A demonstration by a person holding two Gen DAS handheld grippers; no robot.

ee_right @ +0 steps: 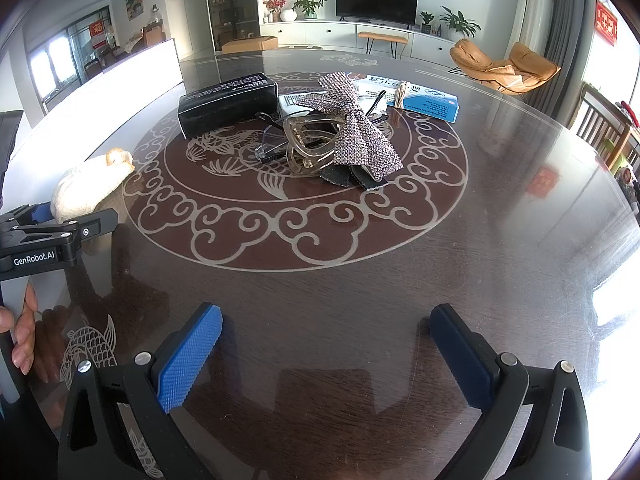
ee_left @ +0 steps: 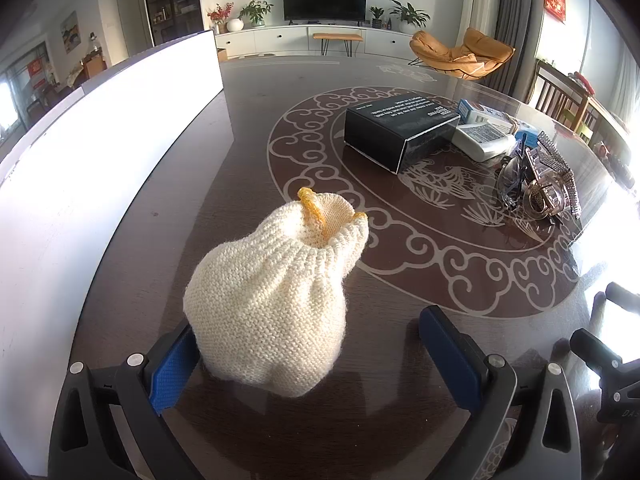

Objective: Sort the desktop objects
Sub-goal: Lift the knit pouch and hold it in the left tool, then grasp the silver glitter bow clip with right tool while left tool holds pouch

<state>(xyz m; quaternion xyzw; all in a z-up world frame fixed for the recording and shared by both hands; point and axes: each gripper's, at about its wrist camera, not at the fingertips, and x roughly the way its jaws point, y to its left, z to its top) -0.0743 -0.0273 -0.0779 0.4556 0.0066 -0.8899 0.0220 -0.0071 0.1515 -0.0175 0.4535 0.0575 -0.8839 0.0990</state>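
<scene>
A cream knitted hat with a yellow tab lies on the dark table, between the fingers of my left gripper. The jaws stand wide open; the left pad touches the hat and the right pad is apart from it. The hat also shows at the left of the right wrist view, with the left gripper's body in front. My right gripper is open and empty over bare table. A pile in the table's middle holds a black box, a sequined bow, a hair claw clip, glasses and a blue-white box.
A tall white board stands along the table's left side, close to the hat. A white device lies behind the black box. Chairs stand at the right edge of the table.
</scene>
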